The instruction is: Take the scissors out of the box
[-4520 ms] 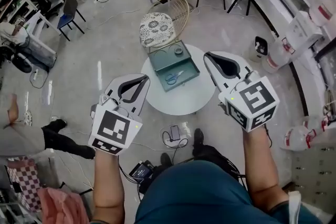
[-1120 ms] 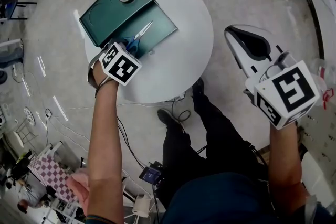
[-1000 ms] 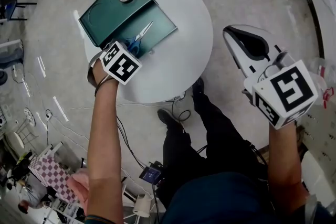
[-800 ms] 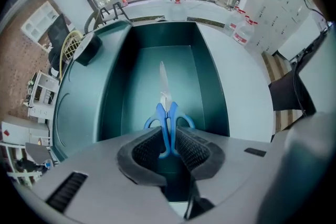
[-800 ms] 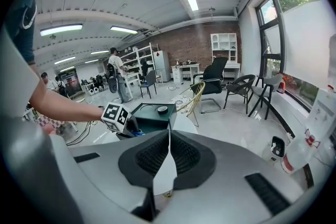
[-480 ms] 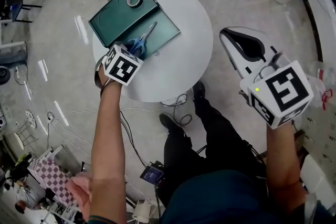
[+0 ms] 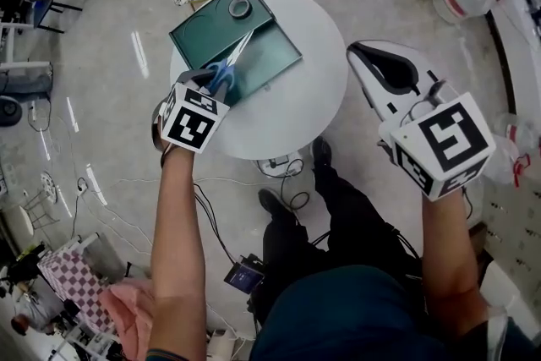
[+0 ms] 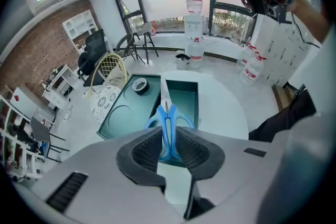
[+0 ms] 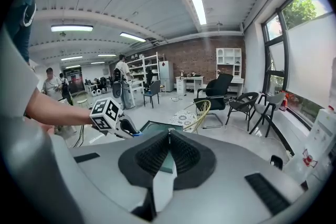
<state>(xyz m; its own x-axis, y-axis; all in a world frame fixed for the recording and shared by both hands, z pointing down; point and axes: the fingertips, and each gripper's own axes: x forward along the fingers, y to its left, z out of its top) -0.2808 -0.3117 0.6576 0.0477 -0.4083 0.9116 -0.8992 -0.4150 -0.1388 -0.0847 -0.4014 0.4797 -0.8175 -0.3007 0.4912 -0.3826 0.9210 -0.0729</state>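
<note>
Scissors (image 8: 167,113) with bright blue plastic loop handles and slim silver steel blades sat clenched in the left gripper (image 8: 168,139). Its ribbed dark pads had just been closing on the handles, and the blades pointed away from it. Below and ahead of that gripper lay the open dark green rectangular box (image 7: 211,34) on the round white worktop (image 7: 308,97). The right gripper (image 9: 168,136) was pressed closed, empty.

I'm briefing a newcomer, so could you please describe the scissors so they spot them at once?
On the round white table lies an open dark green box. Above its near edge the left gripper, its jaws just closed tighter, grips the scissors by the handles. Only they have blue handles and metal blades.
</note>
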